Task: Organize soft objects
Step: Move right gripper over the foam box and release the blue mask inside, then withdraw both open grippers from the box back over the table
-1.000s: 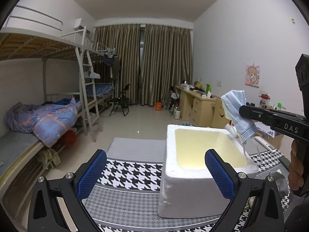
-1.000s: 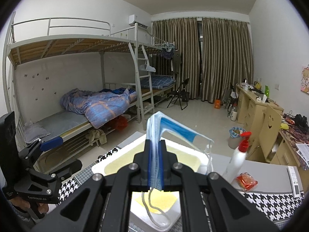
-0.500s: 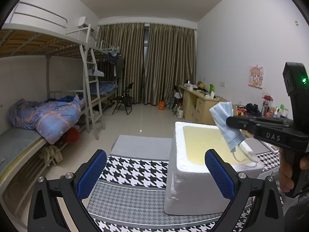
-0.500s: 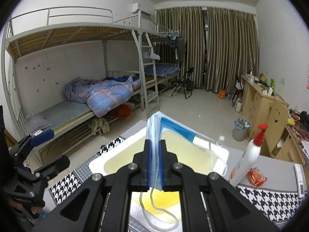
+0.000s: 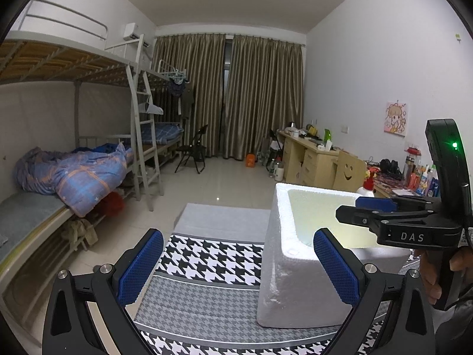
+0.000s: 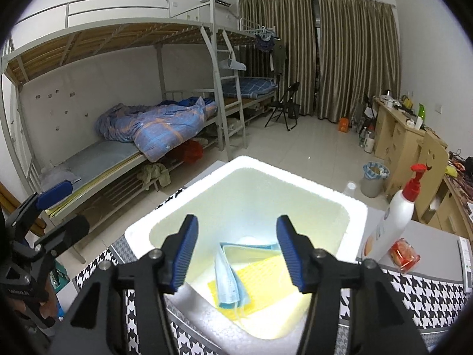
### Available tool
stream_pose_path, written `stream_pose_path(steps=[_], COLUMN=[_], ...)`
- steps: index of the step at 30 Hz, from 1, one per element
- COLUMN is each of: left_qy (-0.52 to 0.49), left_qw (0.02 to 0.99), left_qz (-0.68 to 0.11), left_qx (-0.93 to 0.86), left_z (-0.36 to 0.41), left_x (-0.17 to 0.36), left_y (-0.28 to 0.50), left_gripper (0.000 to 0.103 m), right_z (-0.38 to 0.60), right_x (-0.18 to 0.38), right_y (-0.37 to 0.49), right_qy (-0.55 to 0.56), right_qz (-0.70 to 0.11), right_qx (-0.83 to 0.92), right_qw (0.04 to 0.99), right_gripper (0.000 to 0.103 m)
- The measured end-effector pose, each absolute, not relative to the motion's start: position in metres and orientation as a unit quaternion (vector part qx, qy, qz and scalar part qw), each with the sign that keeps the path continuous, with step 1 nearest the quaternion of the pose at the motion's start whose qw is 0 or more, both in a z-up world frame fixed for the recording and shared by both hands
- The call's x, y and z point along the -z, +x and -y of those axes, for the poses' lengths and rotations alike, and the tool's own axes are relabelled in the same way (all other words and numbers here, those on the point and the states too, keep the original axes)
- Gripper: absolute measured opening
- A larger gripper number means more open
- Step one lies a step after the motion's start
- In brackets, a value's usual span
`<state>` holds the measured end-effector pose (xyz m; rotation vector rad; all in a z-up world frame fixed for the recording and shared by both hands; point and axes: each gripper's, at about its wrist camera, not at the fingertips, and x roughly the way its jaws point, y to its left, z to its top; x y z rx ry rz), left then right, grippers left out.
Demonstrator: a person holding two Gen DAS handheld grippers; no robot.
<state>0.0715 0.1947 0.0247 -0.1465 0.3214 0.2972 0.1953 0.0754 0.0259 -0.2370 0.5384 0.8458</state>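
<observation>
The right hand-held gripper point(image 6: 235, 248) hangs over the white foam box point(image 6: 353, 230) with its blue-padded fingers point(image 6: 184, 253) spread wide apart, released and gripping nothing. Below the gap between them, the blue face mask point(image 6: 229, 281) lies crumpled on the floor of the box, resting partly on a yellow textured sheet point(image 6: 266, 278) — its ear loop trails toward the near wall of the box. The box stands on a counter covered with a black-and-white houndstooth cloth point(image 6: 425, 293). Just right of the box stands a white pump bottle with a red top point(image 6: 394, 216), and beside it on the right lies a small red packet point(image 6: 403, 254). In the left wrist view, the left hand-held gripper point(image 5: 238, 266) is also released, its fingers point(image 5: 139, 269) wide apart with only the cloth point(image 5: 207, 260) and the box's near left corner point(image 5: 283, 266) showing between them. It sits to the left of the box and touches nothing. From that side the right hand-held gripper point(image 5: 354, 207) reaches in over the box's rim — a person's hand point(image 5: 443, 272) holds its handle at the far right edge.
</observation>
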Motion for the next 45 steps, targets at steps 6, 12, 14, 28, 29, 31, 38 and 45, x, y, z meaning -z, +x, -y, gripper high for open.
stream_pose_path(steps=[6, 12, 14, 28, 29, 31, 38, 45], left_qy=[-0.073, -0.069, -0.067, -0.056, -0.056, -0.057, -0.065, -0.072], left_qw=[0.974, 0.975, 0.976, 0.979, 0.979, 0.980, 0.981, 0.982], left_qz=[-0.159, -0.156, -0.155, -0.148, -0.148, -0.146, -0.145, -0.145], left_qx=[-0.145, -0.141, -0.138, -0.128, -0.127, -0.126, -0.115, -0.098], left_z=[-0.195, -0.190, -0.186, -0.166, -0.165, -0.163, -0.155, -0.146], left_x=[-0.027, -0.027, -0.027, -0.026, -0.026, -0.026, -0.023, -0.023], left_y=[0.072, 0.069, 0.068, 0.063, 0.063, 0.062, 0.059, 0.057], left_gripper=[0.102, 0.102, 0.102, 0.102, 0.102, 0.102, 0.102, 0.102], right_z=[-0.065, -0.047, -0.041, -0.005, -0.003, -0.001, 0.007, 0.022], right_x=[-0.036, -0.041, -0.042, -0.039, -0.038, -0.037, -0.032, -0.030], right_y=[0.191, 0.185, 0.180, 0.159, 0.158, 0.156, 0.146, 0.130], right_qy=[-0.098, -0.082, -0.080, -0.050, -0.049, -0.047, -0.043, -0.050], right_qz=[-0.245, -0.234, -0.227, -0.176, -0.175, -0.172, -0.163, -0.124], right_qx=[-0.404, -0.406, -0.407, -0.396, -0.395, -0.393, -0.389, -0.381], right_qw=[0.876, 0.880, 0.881, 0.900, 0.900, 0.902, 0.906, 0.915], right_gripper=[0.071, 0.074, 0.078, 0.097, 0.097, 0.097, 0.097, 0.097])
